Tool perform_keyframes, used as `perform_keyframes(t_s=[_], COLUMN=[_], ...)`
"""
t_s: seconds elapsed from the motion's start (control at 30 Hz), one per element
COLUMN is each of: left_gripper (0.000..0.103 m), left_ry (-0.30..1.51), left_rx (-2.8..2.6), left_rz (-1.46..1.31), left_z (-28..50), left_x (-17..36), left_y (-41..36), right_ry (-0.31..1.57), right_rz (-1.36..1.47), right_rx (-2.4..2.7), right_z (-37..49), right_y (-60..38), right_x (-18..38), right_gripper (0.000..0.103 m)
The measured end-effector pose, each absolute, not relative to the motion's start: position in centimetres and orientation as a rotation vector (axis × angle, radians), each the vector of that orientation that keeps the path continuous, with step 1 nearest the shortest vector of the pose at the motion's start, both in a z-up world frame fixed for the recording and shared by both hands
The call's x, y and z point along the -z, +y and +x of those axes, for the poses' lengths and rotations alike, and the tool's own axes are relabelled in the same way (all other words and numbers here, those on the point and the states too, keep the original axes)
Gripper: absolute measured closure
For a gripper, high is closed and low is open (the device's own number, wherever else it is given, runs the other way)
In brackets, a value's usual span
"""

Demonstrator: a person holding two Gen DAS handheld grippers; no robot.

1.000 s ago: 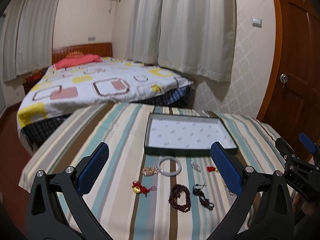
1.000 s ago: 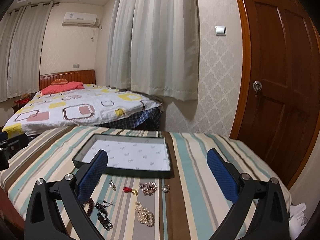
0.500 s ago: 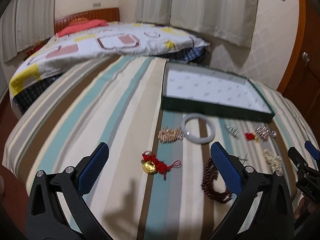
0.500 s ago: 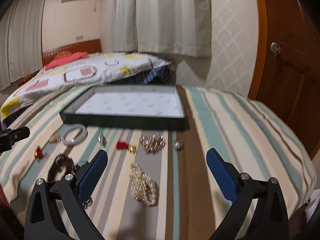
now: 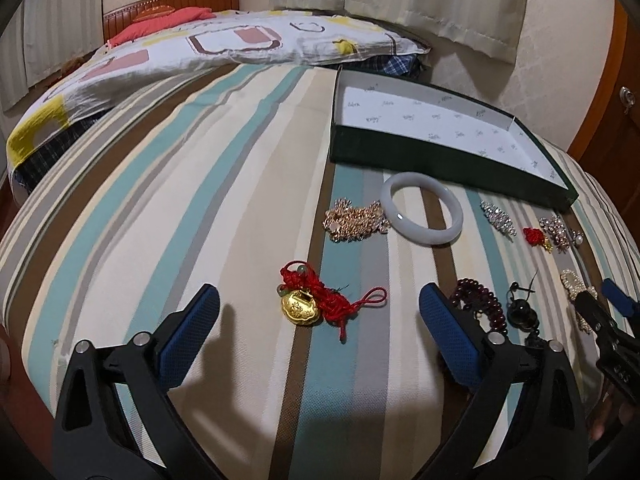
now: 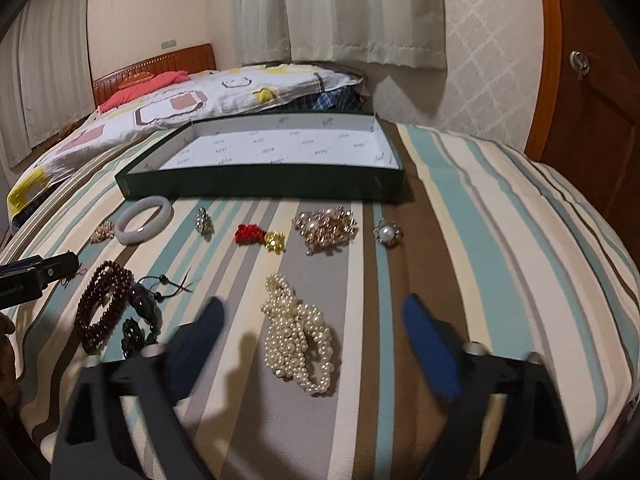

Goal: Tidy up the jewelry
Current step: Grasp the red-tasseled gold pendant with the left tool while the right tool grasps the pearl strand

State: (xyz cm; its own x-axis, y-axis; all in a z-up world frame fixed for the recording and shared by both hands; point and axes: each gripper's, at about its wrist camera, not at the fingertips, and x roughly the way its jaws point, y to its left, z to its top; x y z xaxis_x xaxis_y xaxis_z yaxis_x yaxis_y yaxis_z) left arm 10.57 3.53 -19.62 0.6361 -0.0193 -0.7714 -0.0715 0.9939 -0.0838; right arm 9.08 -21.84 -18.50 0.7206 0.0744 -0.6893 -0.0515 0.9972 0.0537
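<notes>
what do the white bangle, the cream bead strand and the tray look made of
White bangle: probably jade or glass, judging by its smooth, milky, glossy look with a highlight on the rim.
Cream bead strand: looks like pearls or imitation pearls, being round beads with a soft sheen.
Tray: likely cardboard, with thin, matte dark green walls and a printed white paper lining.

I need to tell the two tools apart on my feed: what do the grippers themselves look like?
They look alike. The left gripper has a black frame with triangular cut-outs, silver pivot bolts and two dark blue fingers with dimpled pads. The right gripper has the same black frame and blue pads, blurred here. No cables or sleeves show.
</notes>
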Motion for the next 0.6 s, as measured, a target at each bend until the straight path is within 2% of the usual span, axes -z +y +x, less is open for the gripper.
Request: perform_keyframes(t_s=[0.03,0.13,0.47,0.53,0.6], left_gripper=[0.016,0.017,0.021,0.028,0.03], left_ry=[0.887,0.888,0.883,0.877,0.874], left_rx=[-0.031,-0.029,-0.025,-0.037,-0.035], left_rz=[-0.113,-0.115,-0.087,-0.082,-0.077], left_z=[10.69,10.87,10.72,10.67,10.64], left_x=[19.78,20.01,20.16,20.16,20.15], left_y=[3.52,3.57,3.5,3.43,3.4], right_ry=[0.774,0.79,0.802,0.802,0.802], right_rz=[0.038,0.047,0.042,0.04,0.038], right_rx=[-0.072,-0.082,-0.088,-0.092,-0.093], right_z=[9.13,9.18,8.96,8.89,8.94], right_y=[-22.02,-22.15,-22.02,-22.04,-21.97], right_x=[18.69,18.94,19.02,19.01,18.97], right_gripper=[0.039,0.048,0.049,0.051,0.054])
